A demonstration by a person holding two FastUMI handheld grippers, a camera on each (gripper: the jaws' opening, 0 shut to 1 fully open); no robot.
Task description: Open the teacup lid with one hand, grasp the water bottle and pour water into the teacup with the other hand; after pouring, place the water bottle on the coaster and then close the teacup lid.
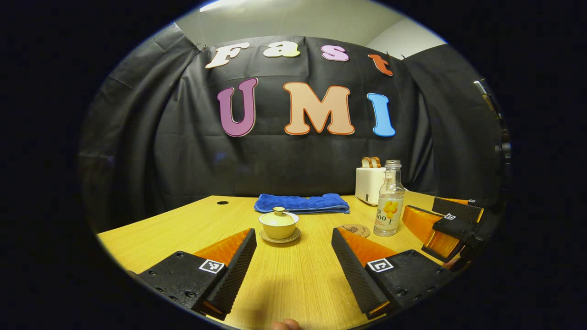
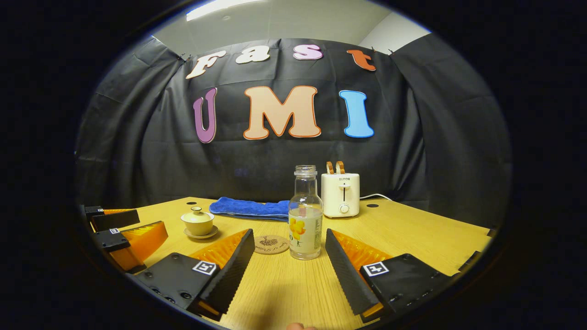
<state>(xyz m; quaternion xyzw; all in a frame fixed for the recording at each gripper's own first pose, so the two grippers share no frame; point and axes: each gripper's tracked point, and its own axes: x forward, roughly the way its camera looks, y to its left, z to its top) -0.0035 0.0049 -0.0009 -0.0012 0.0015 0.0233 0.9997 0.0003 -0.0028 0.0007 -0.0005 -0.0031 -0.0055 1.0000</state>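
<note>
Left gripper view: left gripper point(image 1: 293, 256), fingers spread and empty, faces the lidded teacup point(image 1: 279, 223) just ahead between them; the lid knob should be pinched squarely from above. Right gripper view: right gripper point(image 2: 290, 259), likewise spread, frames the water bottle point(image 2: 305, 215), the coaster point(image 2: 271, 244) lying just left of it.

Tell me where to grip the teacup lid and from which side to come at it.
Grip the small knob on top of the teacup lid, coming down from above with the left gripper, whose open jaws already line up with the cup. The lid sits flat and domed on the teacup, so its smooth rim probably offers little purchase; the raised knob is the one part two fingers can pinch.
</note>
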